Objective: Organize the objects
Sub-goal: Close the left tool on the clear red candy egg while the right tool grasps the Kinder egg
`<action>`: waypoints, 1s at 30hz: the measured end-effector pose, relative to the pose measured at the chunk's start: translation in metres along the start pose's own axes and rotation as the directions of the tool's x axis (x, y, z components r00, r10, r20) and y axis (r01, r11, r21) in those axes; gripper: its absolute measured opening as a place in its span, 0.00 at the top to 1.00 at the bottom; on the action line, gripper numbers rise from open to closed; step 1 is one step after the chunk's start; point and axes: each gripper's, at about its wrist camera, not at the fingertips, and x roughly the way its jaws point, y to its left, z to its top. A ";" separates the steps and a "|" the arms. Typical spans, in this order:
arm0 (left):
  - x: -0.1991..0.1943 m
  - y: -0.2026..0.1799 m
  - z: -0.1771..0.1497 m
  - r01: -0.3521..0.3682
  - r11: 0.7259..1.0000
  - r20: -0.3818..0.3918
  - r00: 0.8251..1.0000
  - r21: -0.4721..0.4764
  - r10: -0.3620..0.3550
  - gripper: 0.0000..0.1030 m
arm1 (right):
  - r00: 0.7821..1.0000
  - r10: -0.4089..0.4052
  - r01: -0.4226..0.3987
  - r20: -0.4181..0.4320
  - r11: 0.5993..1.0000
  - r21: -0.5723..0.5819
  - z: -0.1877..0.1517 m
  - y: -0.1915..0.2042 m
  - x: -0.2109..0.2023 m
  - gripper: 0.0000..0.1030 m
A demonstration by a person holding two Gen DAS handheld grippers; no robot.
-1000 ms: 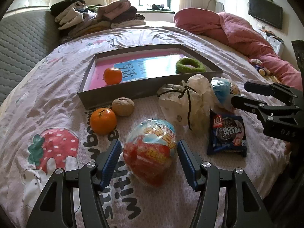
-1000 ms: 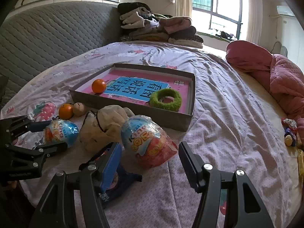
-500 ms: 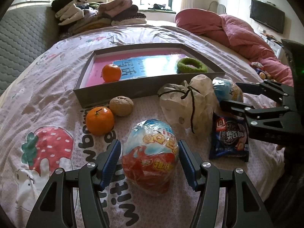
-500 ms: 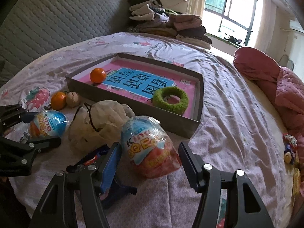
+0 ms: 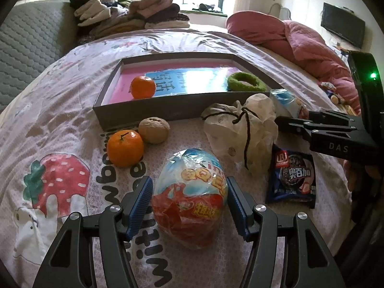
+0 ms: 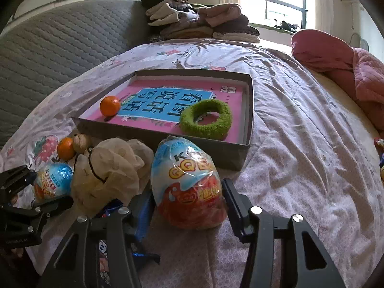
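Two wrapped toy eggs lie on the bed sheet in front of a grey box (image 5: 168, 112). My left gripper (image 5: 189, 180) is open, with one egg (image 5: 189, 206) lying between its blue pads, the wrapper close to both. My right gripper (image 6: 188, 192) straddles the other egg (image 6: 187, 168); its jaws are closing, the pads stand right at the wrapper, and I see no squeeze. Inside the box are a tangerine (image 5: 142, 86) and a green fuzzy ring (image 5: 246, 82). On the sheet lie a second tangerine (image 5: 124, 147), a walnut (image 5: 153, 129), a white drawstring pouch (image 5: 240, 129) and a blue cookie packet (image 5: 291, 175).
A pile of folded clothes (image 5: 129, 16) sits at the far end of the bed, against the grey quilted headboard (image 5: 24, 48). A pink quilt (image 5: 300, 40) is bunched at the back right. The sheet to the right of the box (image 6: 300, 144) is bare and wrinkled.
My right gripper has moved forward, so its egg now sits deep between the jaws. The left gripper has crept slightly forward around its own egg. The other objects have not moved.
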 end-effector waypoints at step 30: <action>-0.024 -0.001 0.005 0.018 1.000 0.098 0.995 -0.001 -0.017 0.48 | 0.989 0.117 -0.123 0.085 0.991 0.061 0.002 0.004 -0.025 0.49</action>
